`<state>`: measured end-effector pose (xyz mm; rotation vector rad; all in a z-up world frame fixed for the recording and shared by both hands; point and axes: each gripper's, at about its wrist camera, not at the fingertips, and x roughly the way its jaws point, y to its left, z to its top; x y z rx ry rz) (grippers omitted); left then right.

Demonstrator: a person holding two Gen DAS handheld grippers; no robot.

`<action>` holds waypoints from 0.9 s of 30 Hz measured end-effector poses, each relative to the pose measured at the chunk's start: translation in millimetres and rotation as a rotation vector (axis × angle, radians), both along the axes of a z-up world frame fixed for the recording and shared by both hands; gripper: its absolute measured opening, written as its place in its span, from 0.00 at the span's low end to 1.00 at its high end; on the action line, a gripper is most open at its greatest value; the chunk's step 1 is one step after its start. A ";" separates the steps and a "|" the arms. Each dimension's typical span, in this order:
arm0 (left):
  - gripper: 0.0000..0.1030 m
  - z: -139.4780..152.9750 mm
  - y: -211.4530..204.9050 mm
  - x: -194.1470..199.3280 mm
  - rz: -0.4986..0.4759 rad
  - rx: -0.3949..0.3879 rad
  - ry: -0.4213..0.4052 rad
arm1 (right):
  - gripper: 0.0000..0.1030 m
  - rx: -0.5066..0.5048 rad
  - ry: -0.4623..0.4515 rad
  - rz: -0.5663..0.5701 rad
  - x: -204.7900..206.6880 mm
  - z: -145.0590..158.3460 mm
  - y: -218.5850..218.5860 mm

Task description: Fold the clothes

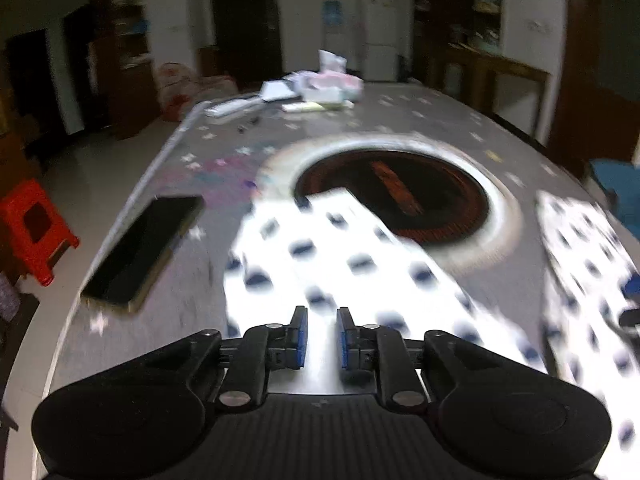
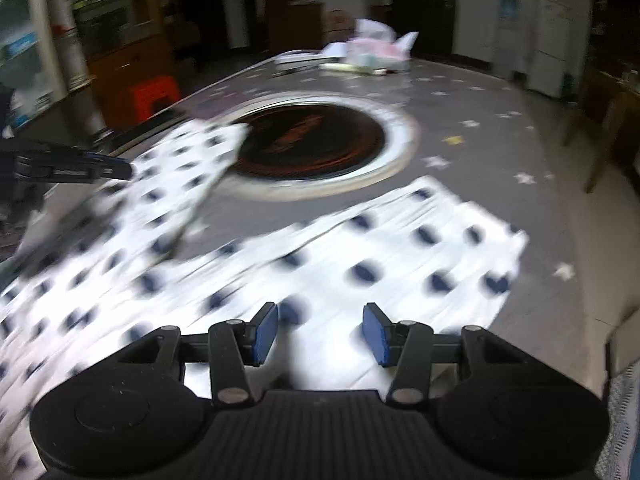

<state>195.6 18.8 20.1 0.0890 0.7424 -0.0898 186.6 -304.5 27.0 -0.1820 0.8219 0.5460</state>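
The white dotted garment point(image 2: 360, 256) lies flat at the frame's lower half. The left gripper point(image 1: 322, 338) stands slightly parted, the right gripper point(image 2: 320, 334) wider, both empty; bare table point(image 2: 500, 148) at upper right.

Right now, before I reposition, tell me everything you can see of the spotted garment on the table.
The spotted garment looks like thin white cloth with dark blue dots, blurred in both views. It lies spread on the grey star-print table, two leg-like sections reaching toward the round dark inset; one end overlaps its rim. Neither the left gripper nor the right gripper visibly grips it.
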 end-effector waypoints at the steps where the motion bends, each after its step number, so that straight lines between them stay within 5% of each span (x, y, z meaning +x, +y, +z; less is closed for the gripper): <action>1: 0.22 -0.9 -0.5 -12.2 -0.015 0.003 0.004 | 0.46 0.000 -0.001 0.021 -11.7 1.2 2.8; 3: 0.29 -2.3 -0.9 -38.1 -0.037 0.006 0.014 | 0.46 -0.005 -0.003 0.067 -34.5 3.0 9.0; 11: 0.29 -1.5 -4.6 -134.6 -0.100 0.042 -0.025 | 0.48 -0.029 -0.004 0.201 -109.0 2.4 23.3; 17: 0.33 -15.2 -5.0 -156.5 -0.101 0.106 -0.027 | 0.50 -0.103 -0.039 0.245 -145.5 -3.6 29.1; 27: 0.45 3.3 -13.8 -188.2 -0.105 0.089 -0.081 | 0.51 -0.062 -0.048 0.250 -177.4 3.7 24.0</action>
